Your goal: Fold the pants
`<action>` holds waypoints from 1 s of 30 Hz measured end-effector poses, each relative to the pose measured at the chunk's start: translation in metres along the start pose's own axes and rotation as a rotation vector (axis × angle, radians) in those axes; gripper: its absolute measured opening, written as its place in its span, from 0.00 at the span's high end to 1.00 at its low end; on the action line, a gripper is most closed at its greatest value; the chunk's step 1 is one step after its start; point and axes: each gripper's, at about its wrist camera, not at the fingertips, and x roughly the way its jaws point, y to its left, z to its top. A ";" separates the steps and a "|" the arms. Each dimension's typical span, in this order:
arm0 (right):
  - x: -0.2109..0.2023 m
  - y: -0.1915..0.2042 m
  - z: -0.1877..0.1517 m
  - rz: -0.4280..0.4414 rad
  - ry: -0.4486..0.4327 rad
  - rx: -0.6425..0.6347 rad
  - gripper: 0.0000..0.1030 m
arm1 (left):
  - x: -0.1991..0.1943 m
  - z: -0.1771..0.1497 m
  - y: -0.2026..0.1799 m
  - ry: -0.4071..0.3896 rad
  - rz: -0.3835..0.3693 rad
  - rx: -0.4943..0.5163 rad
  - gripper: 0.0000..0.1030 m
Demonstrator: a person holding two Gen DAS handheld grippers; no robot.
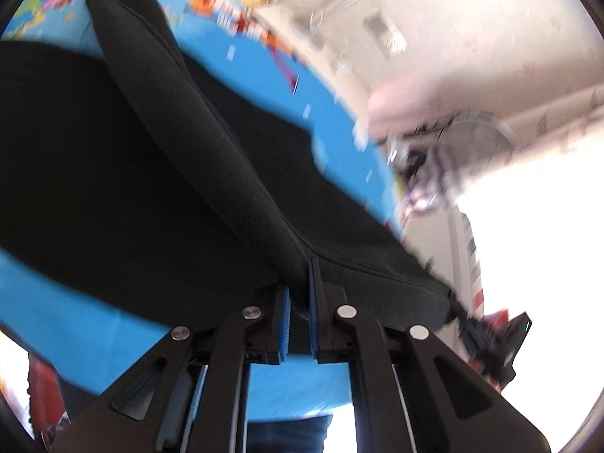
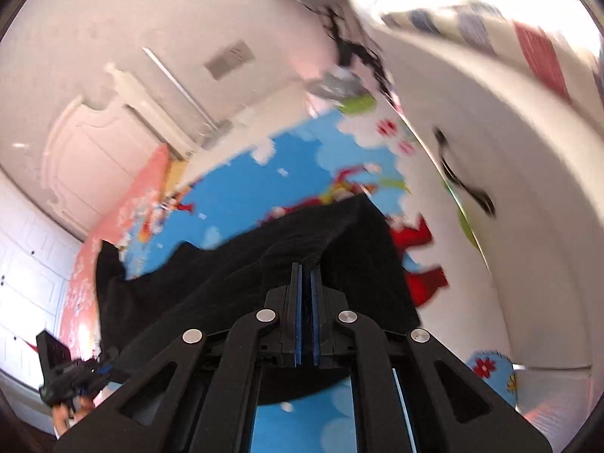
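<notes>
One pair of black pants [image 1: 158, 173], lifted partly clear of the bright blue cartoon-print mat [image 1: 260, 87] and hanging between two claws, with much of the cloth draped low over the mat. Left claw [image 1: 300, 302] closed on a thick rolled edge of the fabric, most likely a hem or waistband seam, the blue pads pinching it near their tips. Right claw [image 2: 305, 287] likewise clamped shut on a bunched fold of the same pants [image 2: 241, 264], cloth spilling away to the left and far side. Step in hand, judged from this: carrying a gripped edge across to lay one half over the other. Best done by keeping both grips level and moving together, so the held edge stays taut and straight between them; lowering slowly so the far cloth settles flat before the near edge lands; matching edge to edge before letting go. Risk of a slipped or twisted seam, given the shallow bite at the left pads. Both views motion-blurred, so finer detail not readable. Count: one garment, two claws, one mat, one white cabinet [image 2: 490, 173] with a dark handle on the right, one white panelled door [image 2: 87, 151] on the far left.
</notes>
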 end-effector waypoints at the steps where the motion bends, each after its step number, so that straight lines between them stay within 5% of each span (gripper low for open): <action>1: 0.018 -0.015 -0.007 -0.035 0.038 0.031 0.94 | 0.017 -0.013 0.009 0.036 0.023 -0.002 0.92; 6: 0.059 -0.045 -0.034 -0.129 0.102 0.066 0.89 | 0.054 -0.027 0.041 0.082 0.057 -0.058 0.91; 10: 0.036 -0.060 -0.039 -0.237 0.037 0.134 0.38 | 0.052 -0.029 0.035 0.076 0.062 -0.010 0.89; 11: 0.030 -0.061 -0.041 -0.212 0.035 0.158 0.35 | 0.056 -0.029 0.036 0.084 0.065 -0.011 0.87; 15: 0.026 -0.054 -0.059 -0.107 0.083 0.191 0.35 | 0.059 -0.031 0.042 0.091 0.058 -0.026 0.86; 19: 0.052 -0.040 -0.071 -0.050 0.144 0.211 0.35 | 0.047 -0.029 0.046 0.121 0.010 -0.041 0.58; 22: 0.058 -0.033 -0.070 -0.068 0.130 0.187 0.59 | 0.012 -0.017 0.047 0.079 0.005 0.010 0.55; 25: 0.062 -0.026 -0.066 -0.107 0.116 0.132 0.67 | -0.040 0.025 0.059 -0.096 0.124 0.049 0.45; 27: 0.059 -0.022 -0.065 -0.122 0.104 0.094 0.71 | -0.072 0.082 0.066 -0.274 0.399 0.122 0.40; 30: 0.059 -0.014 -0.061 -0.148 0.086 0.051 0.73 | -0.071 0.149 0.061 -0.339 0.649 0.244 0.40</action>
